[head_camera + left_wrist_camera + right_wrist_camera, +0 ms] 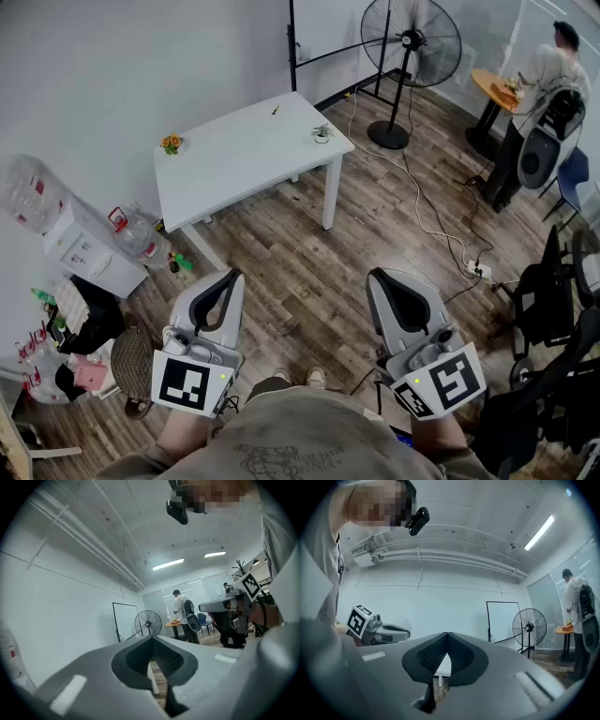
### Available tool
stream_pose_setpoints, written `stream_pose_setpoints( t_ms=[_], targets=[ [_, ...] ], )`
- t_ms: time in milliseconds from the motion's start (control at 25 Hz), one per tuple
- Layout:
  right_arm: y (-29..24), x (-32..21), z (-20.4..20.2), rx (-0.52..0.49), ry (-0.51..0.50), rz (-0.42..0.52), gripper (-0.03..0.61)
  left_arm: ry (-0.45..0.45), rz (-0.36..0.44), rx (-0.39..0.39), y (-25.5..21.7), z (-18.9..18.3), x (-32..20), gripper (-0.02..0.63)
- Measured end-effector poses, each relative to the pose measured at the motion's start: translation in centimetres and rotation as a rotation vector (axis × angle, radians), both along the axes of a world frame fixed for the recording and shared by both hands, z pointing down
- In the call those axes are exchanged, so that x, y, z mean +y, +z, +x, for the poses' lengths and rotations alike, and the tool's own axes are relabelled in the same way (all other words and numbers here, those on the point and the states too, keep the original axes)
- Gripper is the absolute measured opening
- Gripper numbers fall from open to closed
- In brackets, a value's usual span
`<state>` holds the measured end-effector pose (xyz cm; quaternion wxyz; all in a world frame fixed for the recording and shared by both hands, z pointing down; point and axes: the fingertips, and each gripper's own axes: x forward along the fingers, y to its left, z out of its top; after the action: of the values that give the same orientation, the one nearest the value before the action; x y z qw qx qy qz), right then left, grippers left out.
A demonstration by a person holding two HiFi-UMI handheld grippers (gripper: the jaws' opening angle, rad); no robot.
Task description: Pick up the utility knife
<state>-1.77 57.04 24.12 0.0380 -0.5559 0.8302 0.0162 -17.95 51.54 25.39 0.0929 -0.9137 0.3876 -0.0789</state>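
A white table [246, 155] stands a few steps ahead on the wood floor. Near its far edge lies a small thin object [275, 110], too small to tell whether it is the utility knife. Both grippers are held close to the person's body, far short of the table. My left gripper [232, 273] is shut with nothing in it, its tips meeting in the left gripper view [152, 637]. My right gripper [377, 275] is also shut and empty, with its jaw tips touching in the right gripper view [447, 633].
An orange flower pot [172, 143] and a small green plant [322, 133] sit on the table. A standing fan [410, 42] and a floor cable [427, 211] lie beyond. A water dispenser [80, 246] stands left, office chairs [548, 300] right. A person [548, 75] stands far right.
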Motion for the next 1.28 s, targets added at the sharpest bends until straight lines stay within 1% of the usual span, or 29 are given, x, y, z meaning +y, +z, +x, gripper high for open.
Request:
stream_pose_setpoints(
  t_ms=[120,280,560,720,880,960,1000,1040,1080,1120,1280],
  targets=[
    [-0.2,-0.3,0.1,-0.023,-0.001,0.007,0.028,-0.002,-0.003,0.002,-0.2,0.2,-0.4,0.0],
    [0.2,-0.6,0.4,-0.026,-0.001,-0.006,0.029,0.015,0.016,-0.001,0.1,0.7,-0.1,0.0],
    [1.6,-0.8,1.3,-0.01,0.007,-0.046,0.029,0.022,0.002,-0.004,0.9,1.5,0.3,0.0],
    [1.4,-0.4,1.7,-0.032,-0.02,-0.031,0.029,0.025,-0.013,-0.001,1.1,2.2,0.3,0.0],
    [1.1,-0.5,1.8,-0.045,-0.04,-0.024,0.029,-0.008,-0.007,0.032,0.2,1.7,0.0,0.0],
    [1.1,-0.8,1.7,-0.038,-0.039,-0.026,0.029,-0.041,0.021,0.054,-0.5,1.2,-0.5,0.0],
    [1.2,-0.9,1.7,-0.034,-0.04,-0.029,0.029,-0.047,0.042,0.043,-0.7,1.2,-0.6,0.002],
    [1.3,-0.9,1.6,-0.032,-0.041,-0.033,0.029,-0.046,0.062,0.018,-0.7,1.4,-0.7,0.127],
    [1.5,-1.0,1.7,-0.029,-0.041,-0.036,0.029,-0.044,0.072,-0.002,-0.6,1.7,-0.7,0.211],
    [1.6,-1.1,1.8,-0.027,-0.037,-0.037,0.029,-0.042,0.068,-0.006,-0.5,1.9,-0.8,0.224],
    [1.5,-2.0,2.8,-0.024,-0.005,-0.026,0.029,-0.044,-0.012,0.061,0.1,1.5,-2.3,0.221]
  ],
)
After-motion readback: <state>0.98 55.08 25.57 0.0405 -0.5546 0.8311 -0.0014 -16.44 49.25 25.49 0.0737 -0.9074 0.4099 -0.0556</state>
